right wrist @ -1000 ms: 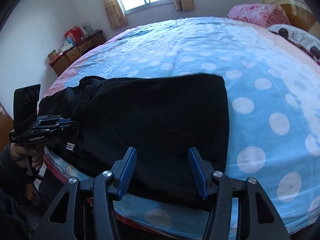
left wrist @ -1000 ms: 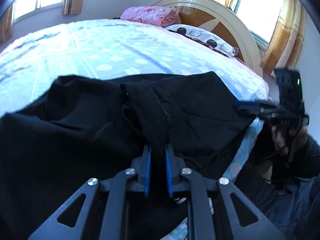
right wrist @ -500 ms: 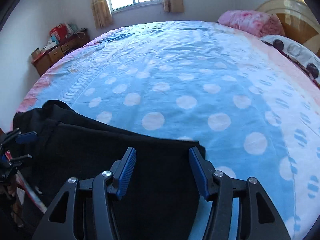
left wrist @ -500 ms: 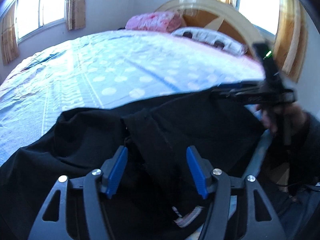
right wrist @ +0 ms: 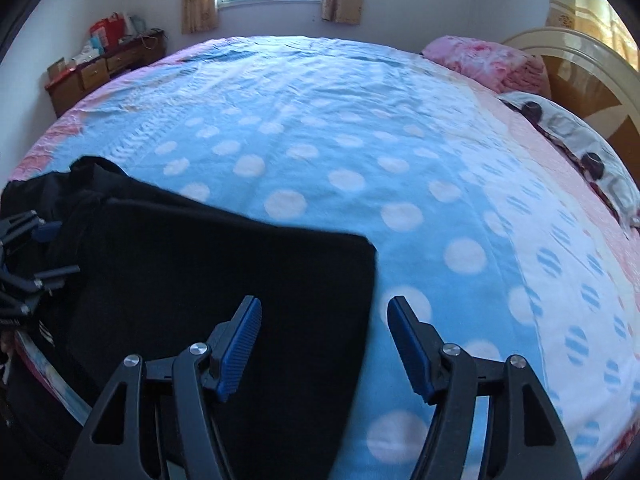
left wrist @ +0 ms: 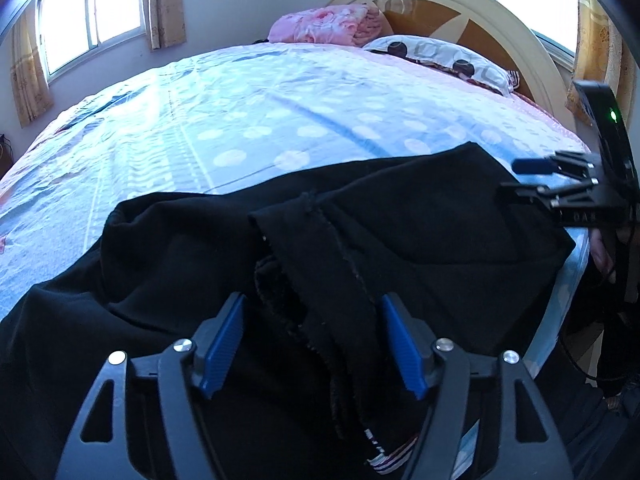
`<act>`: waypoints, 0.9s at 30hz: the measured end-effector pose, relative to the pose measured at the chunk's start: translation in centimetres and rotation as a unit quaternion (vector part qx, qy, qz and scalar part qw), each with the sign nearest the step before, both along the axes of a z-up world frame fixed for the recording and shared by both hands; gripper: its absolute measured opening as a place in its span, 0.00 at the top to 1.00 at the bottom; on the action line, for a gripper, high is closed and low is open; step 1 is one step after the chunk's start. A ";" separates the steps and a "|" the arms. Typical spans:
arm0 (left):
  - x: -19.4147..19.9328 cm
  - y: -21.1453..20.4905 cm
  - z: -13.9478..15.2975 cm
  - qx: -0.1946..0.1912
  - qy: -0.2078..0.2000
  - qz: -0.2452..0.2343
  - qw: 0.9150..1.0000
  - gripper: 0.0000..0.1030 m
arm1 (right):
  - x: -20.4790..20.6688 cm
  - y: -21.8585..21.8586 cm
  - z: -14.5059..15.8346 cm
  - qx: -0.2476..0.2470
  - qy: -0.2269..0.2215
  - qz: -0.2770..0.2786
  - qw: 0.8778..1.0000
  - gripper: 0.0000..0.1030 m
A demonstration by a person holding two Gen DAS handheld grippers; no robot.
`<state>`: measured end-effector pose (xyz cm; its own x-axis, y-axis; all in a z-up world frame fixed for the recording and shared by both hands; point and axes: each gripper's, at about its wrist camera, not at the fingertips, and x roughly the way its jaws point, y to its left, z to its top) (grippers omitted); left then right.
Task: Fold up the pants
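one raw inside-out seam (left wrist: 344,248) on pants (left wrist: 420,216), left wrist view only

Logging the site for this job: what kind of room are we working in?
A bedroom, almost certainly: the black pants lie on a wide bed with a polka-dot sheet, a pillow sits against the arched headboard, and a small wooden dresser stands beside a curtained window.

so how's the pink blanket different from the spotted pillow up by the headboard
The pink blanket is plain pink with a soft floral print, while the spotted pillow is white with dark round spots. The blanket is bunched into a thick heap; the pillow lies long and fairly flat. The blanket sits farther from the left wrist camera, the pillow nearer it. Both rest on the bed against the headboard.
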<state>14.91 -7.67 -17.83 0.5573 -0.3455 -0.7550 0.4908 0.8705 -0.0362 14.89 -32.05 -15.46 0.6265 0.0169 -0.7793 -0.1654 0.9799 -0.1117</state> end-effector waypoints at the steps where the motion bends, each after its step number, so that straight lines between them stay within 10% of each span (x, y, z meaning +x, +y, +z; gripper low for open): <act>1: 0.0 0.0 0.0 0.000 0.000 -0.001 1.000 0.27 | -0.3 -0.2 -0.2 -0.001 0.001 -0.003 1.000 0.35; 21: -2.0 0.4 -0.6 0.021 -0.028 0.027 0.999 0.11 | -6.5 -1.1 -2.0 -0.021 -0.014 -0.003 1.000 0.32; 27: -4.0 2.5 1.5 -0.033 -0.050 0.058 0.996 0.11 | -6.6 -0.3 2.8 0.010 -0.046 0.013 0.999 0.32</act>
<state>10.92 -5.19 -16.35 0.6684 -0.3205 -0.6712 0.3906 0.9192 -0.0500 8.29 -32.36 -12.64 0.6944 0.0490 -0.7179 -0.1800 0.9778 -0.1073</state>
